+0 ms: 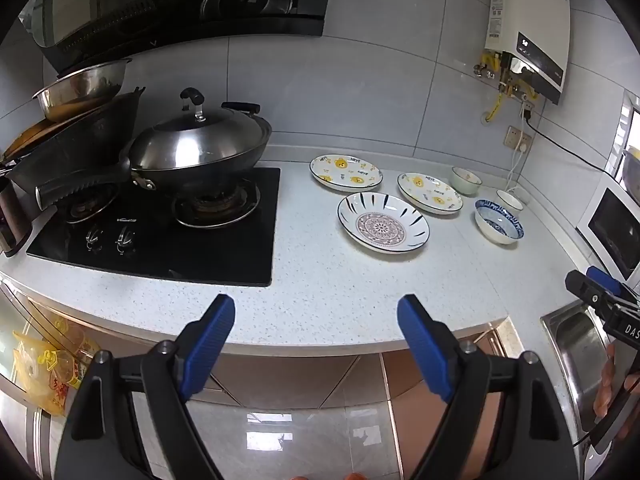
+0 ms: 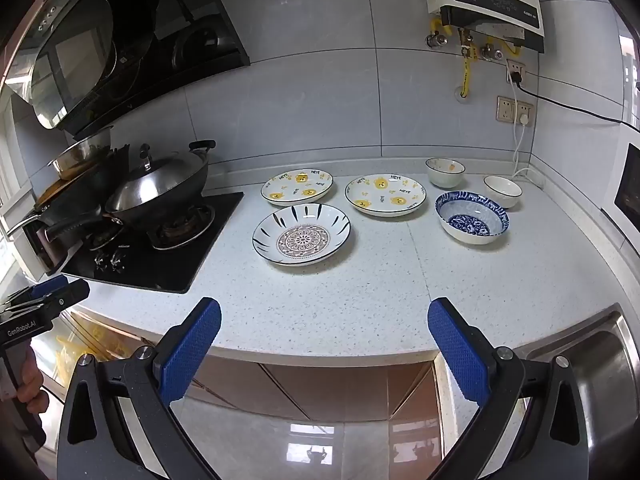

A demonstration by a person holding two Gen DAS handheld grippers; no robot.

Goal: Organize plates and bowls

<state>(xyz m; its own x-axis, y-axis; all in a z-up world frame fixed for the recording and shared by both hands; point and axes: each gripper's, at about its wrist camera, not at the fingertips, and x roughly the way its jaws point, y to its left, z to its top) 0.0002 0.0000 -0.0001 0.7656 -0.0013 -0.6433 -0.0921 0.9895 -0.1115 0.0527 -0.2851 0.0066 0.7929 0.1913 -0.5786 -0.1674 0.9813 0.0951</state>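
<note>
Three plates lie on the white counter (image 2: 360, 300): a mandala plate (image 2: 301, 239) (image 1: 383, 222) in front and two bear plates (image 2: 297, 186) (image 2: 385, 194) (image 1: 346, 172) (image 1: 429, 193) behind. To the right stand a blue patterned bowl (image 2: 472, 222) (image 1: 499, 221) and two small white bowls (image 2: 445, 172) (image 2: 502, 191) (image 1: 466, 179) (image 1: 509, 200). My left gripper (image 1: 316, 316) is open and empty at the counter's front edge. My right gripper (image 2: 324, 320) is open and empty at the front edge too, well short of the dishes.
A black gas stove (image 2: 160, 248) with a lidded wok (image 2: 158, 190) and stacked pans sits at the left. A steel sink (image 2: 600, 364) is at the right front. A microwave (image 1: 612, 228) stands at the far right. A water heater (image 2: 484, 0) hangs above.
</note>
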